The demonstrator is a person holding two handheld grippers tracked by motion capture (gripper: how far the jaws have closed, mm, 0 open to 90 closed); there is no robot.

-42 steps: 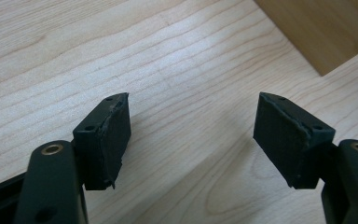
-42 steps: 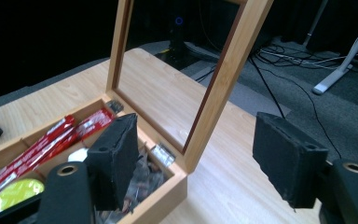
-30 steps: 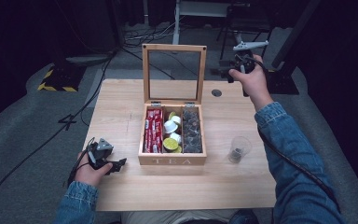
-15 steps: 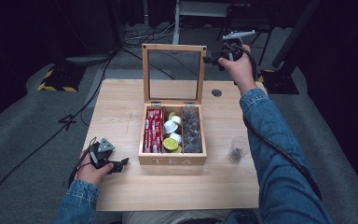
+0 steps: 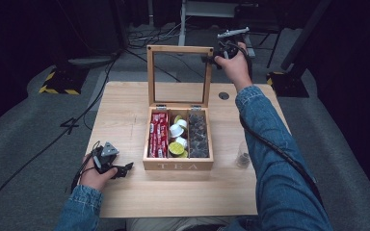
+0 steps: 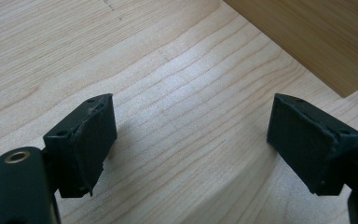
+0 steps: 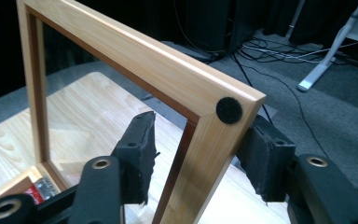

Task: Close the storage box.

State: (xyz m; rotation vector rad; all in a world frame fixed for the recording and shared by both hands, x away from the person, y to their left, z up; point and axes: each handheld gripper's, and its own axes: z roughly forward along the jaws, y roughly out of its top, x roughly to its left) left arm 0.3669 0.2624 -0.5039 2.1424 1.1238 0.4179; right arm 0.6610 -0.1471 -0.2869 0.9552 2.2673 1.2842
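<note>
I'm holding the right gripper (image 5: 211, 58) up at the far right top corner of the lid (image 5: 178, 49), which is standing upright behind the box (image 5: 178, 166). In the right gripper view the jaws are straddling the lid's (image 7: 144, 60) side rail just under the corner. They have just been closing with the frame between them. The far pad (image 7: 261, 156) is sitting against the wood; the near pad (image 7: 140, 149) is showing a gap, so it's not clamping yet. A black felt dot (image 7: 229, 110) is sitting on the corner face.

The box is sitting mid-table (image 5: 125, 106), front marked TEA, three compartments: red packets (image 5: 158, 134) left, pods (image 5: 177, 137) middle, dark items (image 5: 197, 134) right. A small glass (image 5: 243, 155) is standing just right of the box, apart from it.

I'm resting the left gripper (image 5: 125, 169) on the table near left of the box, tips pointing at its front left corner, not touching. Its jaws have just been opening and are spread wide, with bare wood between the pads (image 6: 93, 140).
</note>
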